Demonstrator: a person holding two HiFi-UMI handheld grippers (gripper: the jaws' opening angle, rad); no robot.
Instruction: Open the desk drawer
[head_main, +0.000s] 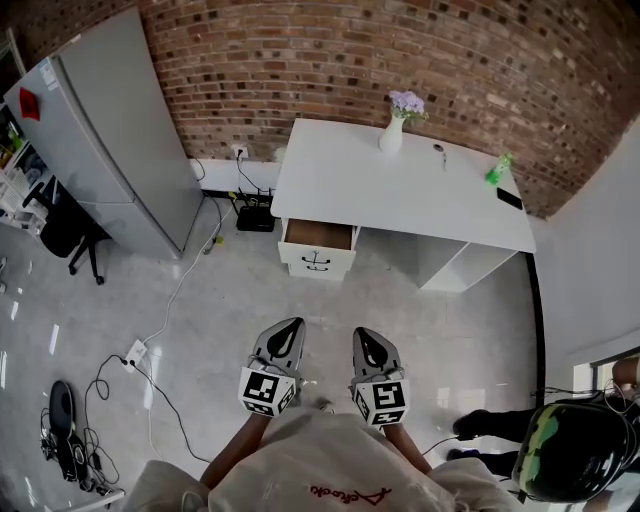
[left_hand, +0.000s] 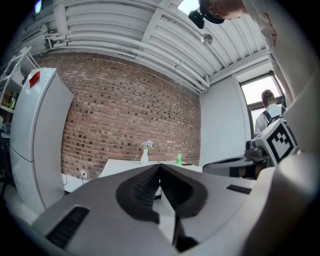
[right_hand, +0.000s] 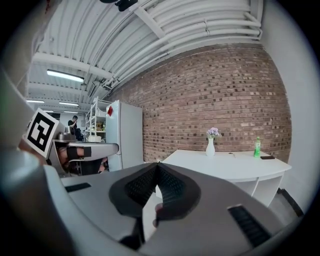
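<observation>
The white desk (head_main: 400, 190) stands against the brick wall. Its left drawer (head_main: 318, 240) is pulled out, with the brown inside showing behind the white front and dark handle (head_main: 316, 262). My left gripper (head_main: 290, 322) and right gripper (head_main: 366, 332) hover side by side over the floor, well short of the drawer and pointing toward it. Both are shut with nothing between the jaws. In the left gripper view the gripper (left_hand: 160, 165) has its tips meeting, with the desk (left_hand: 125, 165) far ahead. The right gripper view shows the gripper (right_hand: 158, 164) with its tips together too, and the desk (right_hand: 225, 167) beyond.
A vase of flowers (head_main: 392, 135), a green bottle (head_main: 497, 172) and a phone (head_main: 509, 198) sit on the desk. A grey fridge (head_main: 120, 150) and black chair (head_main: 65, 230) stand at left. A power strip with cables (head_main: 135, 352) lies on the floor. Another person's shoes (head_main: 470, 425) are at right.
</observation>
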